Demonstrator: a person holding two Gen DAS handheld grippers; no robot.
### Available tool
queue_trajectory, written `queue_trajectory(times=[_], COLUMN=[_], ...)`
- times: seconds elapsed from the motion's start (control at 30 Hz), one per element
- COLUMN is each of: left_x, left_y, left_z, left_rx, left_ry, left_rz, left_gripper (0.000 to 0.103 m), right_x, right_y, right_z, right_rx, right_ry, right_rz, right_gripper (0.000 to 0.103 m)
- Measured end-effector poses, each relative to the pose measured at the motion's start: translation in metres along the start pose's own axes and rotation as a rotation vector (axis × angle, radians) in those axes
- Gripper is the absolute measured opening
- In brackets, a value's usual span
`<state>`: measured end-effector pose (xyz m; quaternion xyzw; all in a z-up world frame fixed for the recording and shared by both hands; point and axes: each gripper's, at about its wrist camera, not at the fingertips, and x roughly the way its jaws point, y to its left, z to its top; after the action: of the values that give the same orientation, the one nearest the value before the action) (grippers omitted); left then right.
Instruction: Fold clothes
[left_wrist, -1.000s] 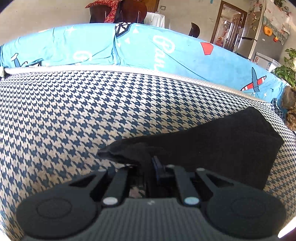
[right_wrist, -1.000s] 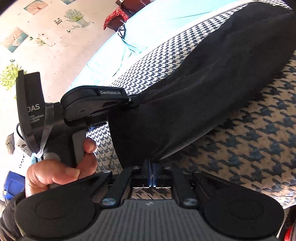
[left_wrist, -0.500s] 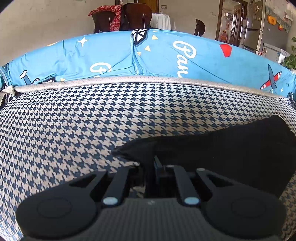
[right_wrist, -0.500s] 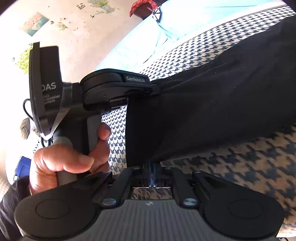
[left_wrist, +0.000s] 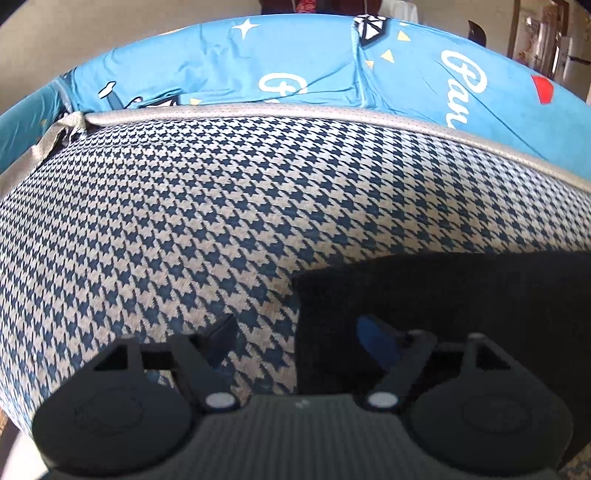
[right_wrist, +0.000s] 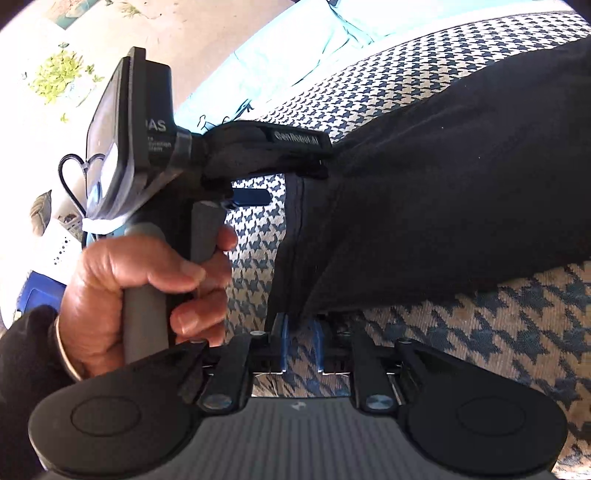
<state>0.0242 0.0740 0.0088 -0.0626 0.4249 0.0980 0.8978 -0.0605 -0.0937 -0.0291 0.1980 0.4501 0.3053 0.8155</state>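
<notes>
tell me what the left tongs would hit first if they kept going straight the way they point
Most likely the edge of the black garment, which lies between the opening left tongs on the houndstooth cushion. Depth is unclear, so it could be the cushion just beside it.

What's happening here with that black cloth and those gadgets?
A person is folding a black garment on a houndstooth cushion, holding a two-finger gripper in each hand. The left gripper is opening: its fingers stand wide, one over the bare cushion and one over the garment's edge, so it grips nothing. The right gripper is also opening, with a corner of the garment hanging between its blue pads, which no longer seem to press on it. The person's hand grips the left gripper's handle.
</notes>
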Motion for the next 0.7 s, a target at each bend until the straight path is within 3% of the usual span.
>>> queue_trajectory(times=[0.13, 0.23, 0.37, 0.7], left_x=[-0.018, -0.031, -0.041, -0.041], left_y=[0.010, 0.006, -0.018, -0.086], left_z=[0.007, 0.009, 0.007, -0.014], left_rx=[-0.080, -0.086, -0.006, 0.212], left_ry=[-0.067, -0.119, -0.146, -0.088], left_rz=[0.028, 0.031, -0.009, -0.128], left_gripper=[0.096, 0.097, 0.099, 0.102], right_x=[-0.011, -0.022, -0.044, -0.100], right_y=[-0.003, -0.006, -0.016, -0.048], right_z=[-0.007, -0.013, -0.012, -0.005], right_rx=[-0.030, -0.044, -0.045, 0.045], right_ry=[0.015, 0.004, -0.067, -0.292], right_rz=[-0.009, -0.013, -0.049, -0.248], right_gripper=[0.020, 0.021, 0.021, 0.022])
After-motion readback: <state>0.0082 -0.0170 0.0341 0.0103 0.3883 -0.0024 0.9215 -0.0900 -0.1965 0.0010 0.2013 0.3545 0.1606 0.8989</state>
